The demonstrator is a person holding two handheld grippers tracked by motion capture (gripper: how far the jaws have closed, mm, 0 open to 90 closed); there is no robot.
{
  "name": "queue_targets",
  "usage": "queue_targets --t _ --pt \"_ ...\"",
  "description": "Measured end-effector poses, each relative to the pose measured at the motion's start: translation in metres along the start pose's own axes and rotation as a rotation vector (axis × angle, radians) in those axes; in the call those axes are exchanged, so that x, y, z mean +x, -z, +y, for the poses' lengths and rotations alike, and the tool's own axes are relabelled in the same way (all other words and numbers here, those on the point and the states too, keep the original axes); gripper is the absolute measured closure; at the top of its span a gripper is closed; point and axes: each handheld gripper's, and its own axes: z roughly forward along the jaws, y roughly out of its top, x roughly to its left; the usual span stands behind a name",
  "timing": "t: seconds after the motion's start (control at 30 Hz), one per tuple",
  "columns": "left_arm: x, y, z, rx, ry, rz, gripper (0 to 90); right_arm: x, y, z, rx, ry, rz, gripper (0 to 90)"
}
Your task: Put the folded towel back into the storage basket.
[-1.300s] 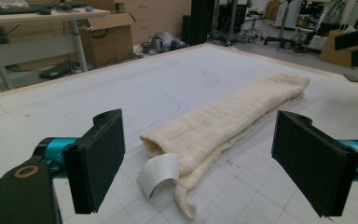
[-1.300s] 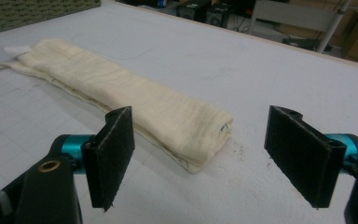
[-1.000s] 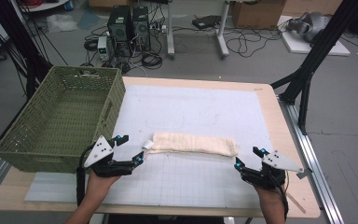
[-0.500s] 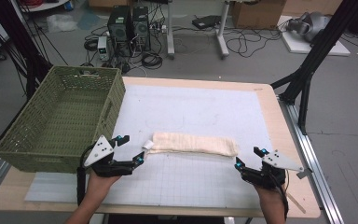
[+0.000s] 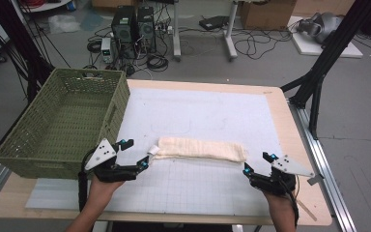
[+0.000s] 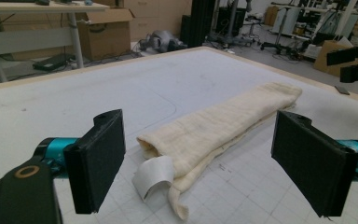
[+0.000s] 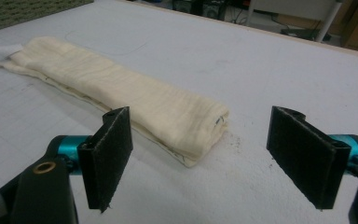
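High view: folded cream towel (image 5: 200, 149) lies lengthwise mid-surface (image 5: 198, 111), one tool at each end, likely so both ends get pinched together. Left tool (image 5: 134, 155) at the towel's 9 o'clock, released, just short of the white label (image 5: 153, 151). Right tool (image 5: 258, 163) at 3 o'clock, released, near the other end. Green wicker basket (image 5: 60, 121) at 10 o'clock, probably the destination.

Left gripper view: jaws wide, label (image 6: 153, 175) and towel (image 6: 214, 128) end between them, untouched.

Right gripper view: jaws spread, towel (image 7: 121, 100) end just ahead.
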Motion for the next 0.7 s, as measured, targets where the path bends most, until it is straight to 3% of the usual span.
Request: queue_targets --t 0.4,0.57,0.7 --pt "-0.001 -0.001 0.020 0.014 0.002 -0.023 17.6 0.002 -0.001 0.001 0.000 0.002 -0.001 21.4" --pt "0.002 -0.008 0.031 0.018 0.004 -0.033 17.3 0.002 -0.002 0.001 0.004 0.006 0.006 21.3" --pt "0.004 -0.020 0.038 0.049 -0.001 -0.042 17.3 0.002 -0.003 0.002 0.007 -0.002 0.008 21.2"
